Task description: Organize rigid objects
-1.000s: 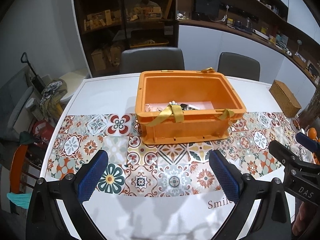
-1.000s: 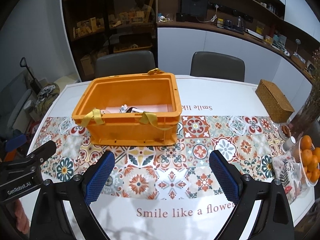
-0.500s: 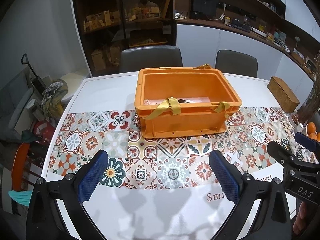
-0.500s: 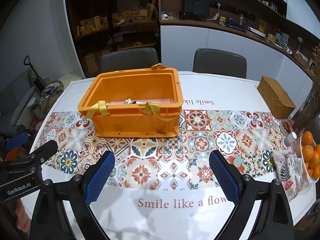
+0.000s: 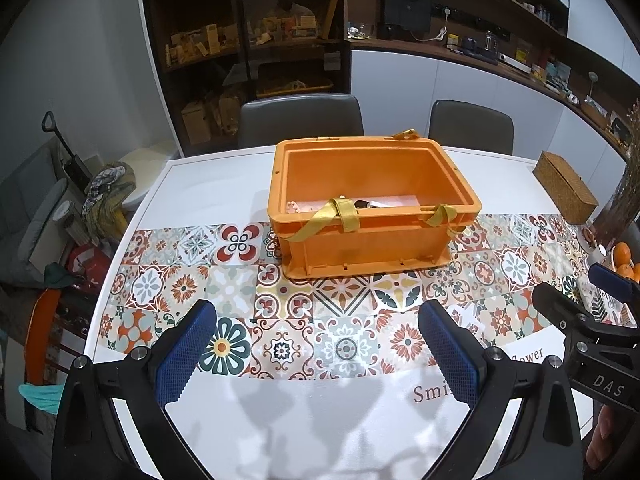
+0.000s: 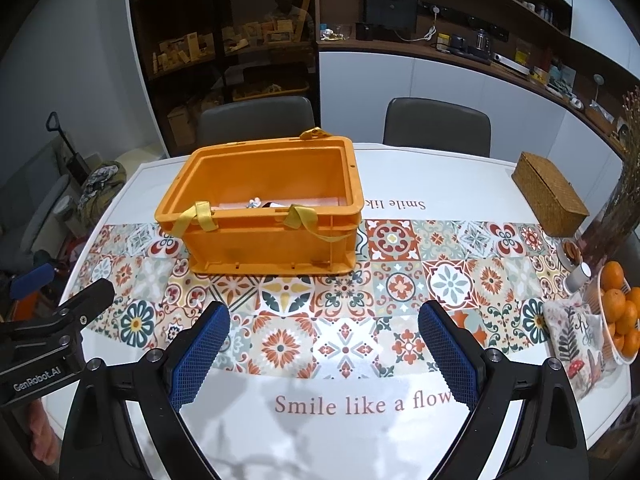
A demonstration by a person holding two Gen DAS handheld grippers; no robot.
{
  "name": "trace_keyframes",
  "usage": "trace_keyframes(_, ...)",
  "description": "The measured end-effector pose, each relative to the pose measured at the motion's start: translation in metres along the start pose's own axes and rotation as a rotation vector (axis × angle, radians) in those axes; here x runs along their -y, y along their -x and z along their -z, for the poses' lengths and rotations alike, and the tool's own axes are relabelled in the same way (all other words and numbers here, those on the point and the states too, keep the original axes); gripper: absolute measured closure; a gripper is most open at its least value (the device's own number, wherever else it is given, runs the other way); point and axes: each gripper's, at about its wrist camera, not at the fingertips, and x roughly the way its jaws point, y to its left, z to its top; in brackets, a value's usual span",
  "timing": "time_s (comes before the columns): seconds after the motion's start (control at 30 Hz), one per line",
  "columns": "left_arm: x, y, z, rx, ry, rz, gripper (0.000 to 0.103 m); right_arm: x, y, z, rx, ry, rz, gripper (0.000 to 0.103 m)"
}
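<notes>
Both grippers sit above the near edge of the table (image 5: pixel 208 184), jaws spread wide, nothing between them. Left gripper (image 5: pixel 316 350) points at the patterned tile runner (image 5: pixel 180 284); right gripper (image 6: pixel 322 350) sits just beside it, over the "Smile like a flower" print (image 6: pixel 360 404).

Orange crate (image 5: pixel 368 216) stands upright on the runner at mid-table, well apart from both tools. Yellow straps (image 5: pixel 344 216) drape over its near rim. A few small items (image 6: pixel 256 203) lie on the crate floor, mostly hidden by the near wall; can't tell what they are.

Right side of table: wicker box (image 6: pixel 550 196) near the far corner, bowl of oranges (image 6: pixel 618 312) at the near right edge. Two grey chairs (image 5: pixel 300 120) behind the table.
</notes>
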Motion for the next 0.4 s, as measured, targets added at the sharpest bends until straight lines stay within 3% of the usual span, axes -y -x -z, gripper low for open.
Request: trace_keyframes(0.4,-0.0024,0.0028,-0.0018,0.0,0.011,-0.001,0.0,0.0001,0.0008,0.0,-0.006,-0.002,-0.005,0.007)
